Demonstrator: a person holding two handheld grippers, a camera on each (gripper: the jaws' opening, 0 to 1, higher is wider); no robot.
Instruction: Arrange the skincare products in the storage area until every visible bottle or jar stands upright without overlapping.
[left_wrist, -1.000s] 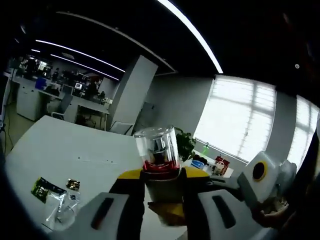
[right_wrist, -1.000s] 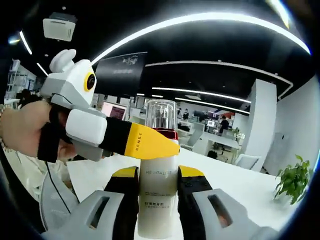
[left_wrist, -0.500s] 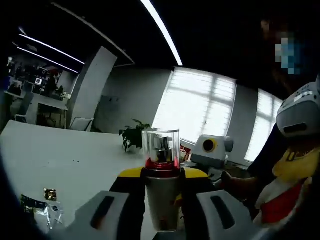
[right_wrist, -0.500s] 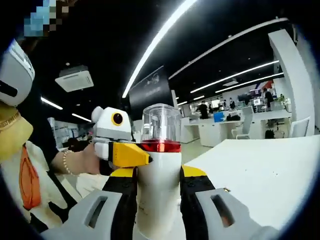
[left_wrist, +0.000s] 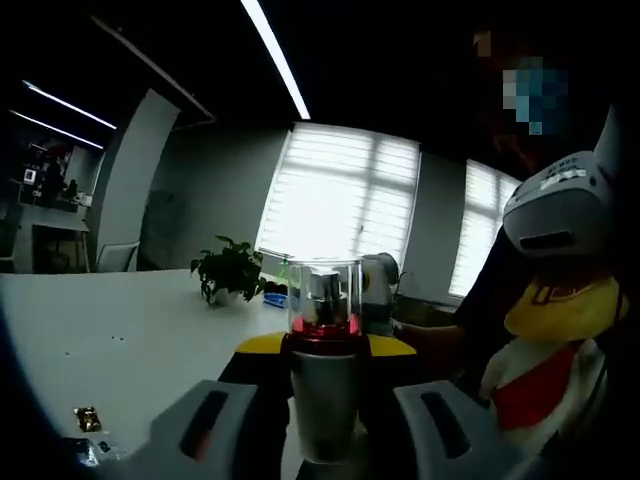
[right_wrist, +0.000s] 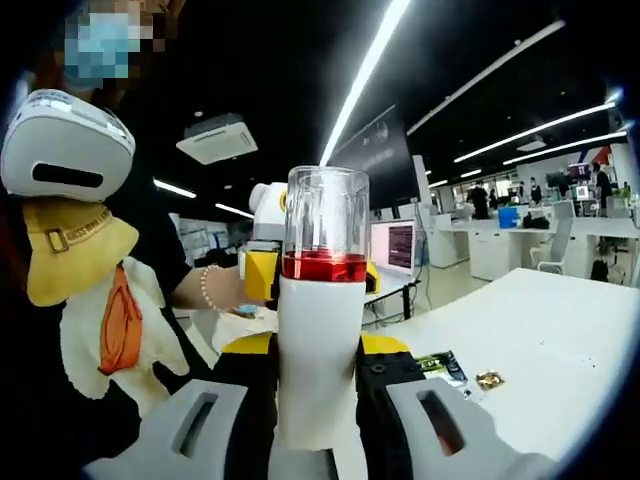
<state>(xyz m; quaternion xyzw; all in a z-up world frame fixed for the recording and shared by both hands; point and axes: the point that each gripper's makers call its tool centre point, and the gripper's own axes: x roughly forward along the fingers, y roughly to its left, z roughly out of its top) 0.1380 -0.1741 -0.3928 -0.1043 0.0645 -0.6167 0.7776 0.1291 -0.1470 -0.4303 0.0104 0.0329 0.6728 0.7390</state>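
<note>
Bottle (right_wrist: 320, 340) between hand-held gripper (right_wrist: 318, 375) jaws

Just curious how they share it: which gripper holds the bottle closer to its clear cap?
The left gripper: its yellow tips clamp the bottle just under the red ring, while the right gripper grips lower on the white body.

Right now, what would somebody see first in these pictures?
The tall white bottle with a red collar and clear plastic cap, standing upright in the middle, clamped by both the right gripper and the left gripper. Behind it stretches a big white table.
</note>
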